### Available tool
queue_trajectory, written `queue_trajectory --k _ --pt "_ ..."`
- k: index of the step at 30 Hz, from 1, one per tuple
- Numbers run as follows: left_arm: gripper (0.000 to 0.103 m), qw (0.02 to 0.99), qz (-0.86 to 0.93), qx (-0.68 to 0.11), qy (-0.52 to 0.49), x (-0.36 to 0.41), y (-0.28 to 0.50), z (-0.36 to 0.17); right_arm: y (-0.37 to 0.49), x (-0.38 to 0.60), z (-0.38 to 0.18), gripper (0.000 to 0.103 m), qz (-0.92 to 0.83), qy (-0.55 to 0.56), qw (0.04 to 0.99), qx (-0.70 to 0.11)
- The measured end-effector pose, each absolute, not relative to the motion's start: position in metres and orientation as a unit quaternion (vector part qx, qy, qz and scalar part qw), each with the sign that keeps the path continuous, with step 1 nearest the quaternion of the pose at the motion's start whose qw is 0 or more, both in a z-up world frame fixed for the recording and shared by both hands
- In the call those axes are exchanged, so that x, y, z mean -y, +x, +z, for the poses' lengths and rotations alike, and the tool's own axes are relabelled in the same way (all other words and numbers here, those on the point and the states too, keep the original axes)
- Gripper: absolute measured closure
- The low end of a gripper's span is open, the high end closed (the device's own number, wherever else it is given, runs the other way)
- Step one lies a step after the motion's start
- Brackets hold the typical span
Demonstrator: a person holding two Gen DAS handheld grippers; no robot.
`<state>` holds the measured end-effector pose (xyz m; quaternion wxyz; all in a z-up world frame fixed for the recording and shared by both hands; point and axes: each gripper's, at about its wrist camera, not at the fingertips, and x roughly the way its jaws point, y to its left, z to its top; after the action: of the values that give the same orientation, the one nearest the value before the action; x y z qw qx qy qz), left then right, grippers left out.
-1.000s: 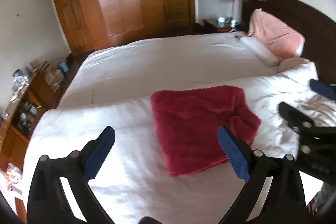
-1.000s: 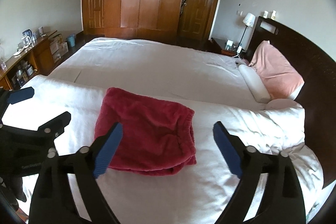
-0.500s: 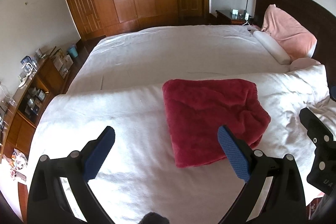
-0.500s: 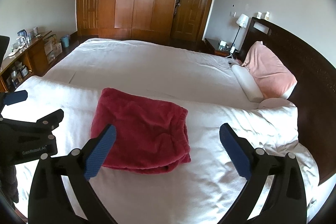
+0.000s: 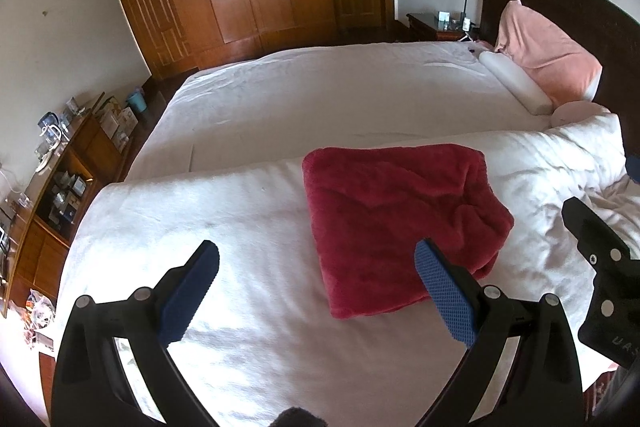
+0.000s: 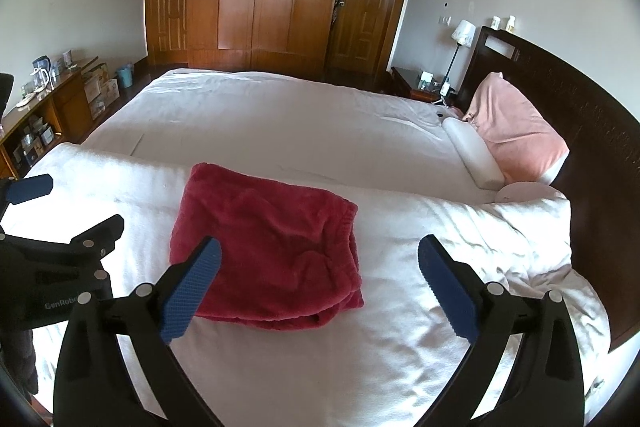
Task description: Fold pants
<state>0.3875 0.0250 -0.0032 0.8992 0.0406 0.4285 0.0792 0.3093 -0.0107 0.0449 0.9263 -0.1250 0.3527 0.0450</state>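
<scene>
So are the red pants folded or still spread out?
Folded. The pants lie as a compact layered rectangle on the white duvet, stacked edges showing along the near side; neither gripper touches them.

Bed: a wide bed (image 6: 280,115) under a white sheet, its dark wooden headboard (image 6: 576,99) at the right in both views.
Duvet: a thick white duvet (image 6: 440,227) lies folded across the near part of the bed, its rumpled end toward the headboard.
Pants: fluffy dark red pants (image 6: 268,247) lie folded into a compact, roughly square stack directly on the duvet, the elastic waistband facing the headboard side.
Pillows: a white bolster-shaped pillow (image 6: 474,153) lies on the sheet by the headboard; a pink pillow (image 6: 516,131) leans against the headboard just behind it.
Small item: a tiny dark object (image 6: 440,114) rests on the sheet near the bolster, too small to identify.
</scene>
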Motion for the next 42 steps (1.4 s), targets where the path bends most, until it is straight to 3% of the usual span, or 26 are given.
queue_trajectory --k 42 --pt "0.006 0.902 0.065 -0.422 0.067 -0.006 0.408 -0.014 0.341 0.034 0.014 0.003 0.033 -0.106 0.916 -0.384"
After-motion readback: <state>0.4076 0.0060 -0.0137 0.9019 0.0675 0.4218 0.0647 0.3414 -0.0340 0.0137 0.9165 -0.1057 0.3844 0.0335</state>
